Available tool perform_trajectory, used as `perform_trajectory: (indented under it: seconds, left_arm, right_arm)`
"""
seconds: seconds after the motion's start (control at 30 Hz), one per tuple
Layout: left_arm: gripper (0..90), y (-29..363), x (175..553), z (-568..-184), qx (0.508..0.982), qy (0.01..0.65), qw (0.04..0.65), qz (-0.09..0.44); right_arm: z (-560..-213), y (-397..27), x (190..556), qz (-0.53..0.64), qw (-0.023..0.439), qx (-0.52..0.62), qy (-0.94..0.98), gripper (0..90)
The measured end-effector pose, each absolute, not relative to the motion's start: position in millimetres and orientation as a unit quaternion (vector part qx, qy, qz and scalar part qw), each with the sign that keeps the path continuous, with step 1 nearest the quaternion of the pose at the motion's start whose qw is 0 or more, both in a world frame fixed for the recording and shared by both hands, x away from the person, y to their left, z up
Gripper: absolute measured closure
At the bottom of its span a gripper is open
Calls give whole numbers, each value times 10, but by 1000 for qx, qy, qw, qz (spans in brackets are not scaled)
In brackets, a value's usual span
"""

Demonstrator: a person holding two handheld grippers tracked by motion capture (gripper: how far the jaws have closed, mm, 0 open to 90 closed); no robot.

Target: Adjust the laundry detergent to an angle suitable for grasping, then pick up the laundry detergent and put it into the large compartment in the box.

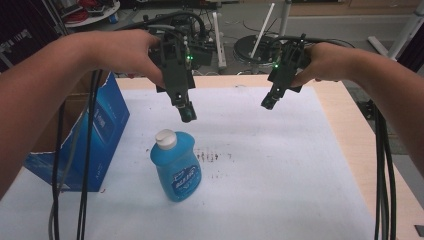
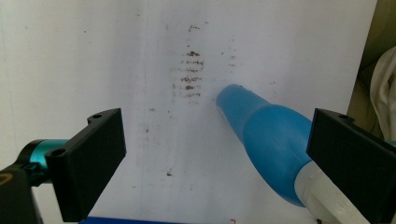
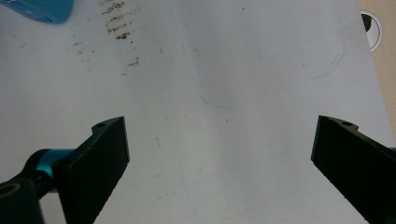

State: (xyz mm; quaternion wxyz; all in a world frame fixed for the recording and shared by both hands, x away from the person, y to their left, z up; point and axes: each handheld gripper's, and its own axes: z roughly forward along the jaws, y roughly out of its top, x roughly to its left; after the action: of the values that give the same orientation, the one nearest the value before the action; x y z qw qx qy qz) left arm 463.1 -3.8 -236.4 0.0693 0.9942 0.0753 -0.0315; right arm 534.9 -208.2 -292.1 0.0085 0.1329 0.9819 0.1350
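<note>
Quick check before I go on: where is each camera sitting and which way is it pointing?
High view: above the table, facing forward and down; both forearms, left gripper, right gripper.
Left gripper view: rides that gripper, looks down between open jaws at the blue bottle.
Right gripper view: looks down at the white sheet, jaws open.
Shared: bottle, brown stains.

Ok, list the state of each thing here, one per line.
Blue bottle: upright on the white sheet, white cap on.
Blue box: open at the top, standing at the sheet's left edge.
Left gripper: open, above the bottle.
Right gripper: open, holding nothing.
</note>
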Motion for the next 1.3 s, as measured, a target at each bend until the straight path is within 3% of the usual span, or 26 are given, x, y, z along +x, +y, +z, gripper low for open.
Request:
perform_trajectory:
  seconds: [0.47,0.9,1.3]
  left_arm:
    - [47,-65,4603,-2365,995,79,61,-21]
    - [47,53,4527,-2226,965,250,75,-17]
    - [47,183,4440,-2259,937,340,81,-23]
  right_arm:
    - [-2888,-2085,5297,137,13,126,982,33]
    - [-2880,-2158,5225,140,19,127,982,33]
    - [-2863,-2172,5186,148,22,125,981,33]
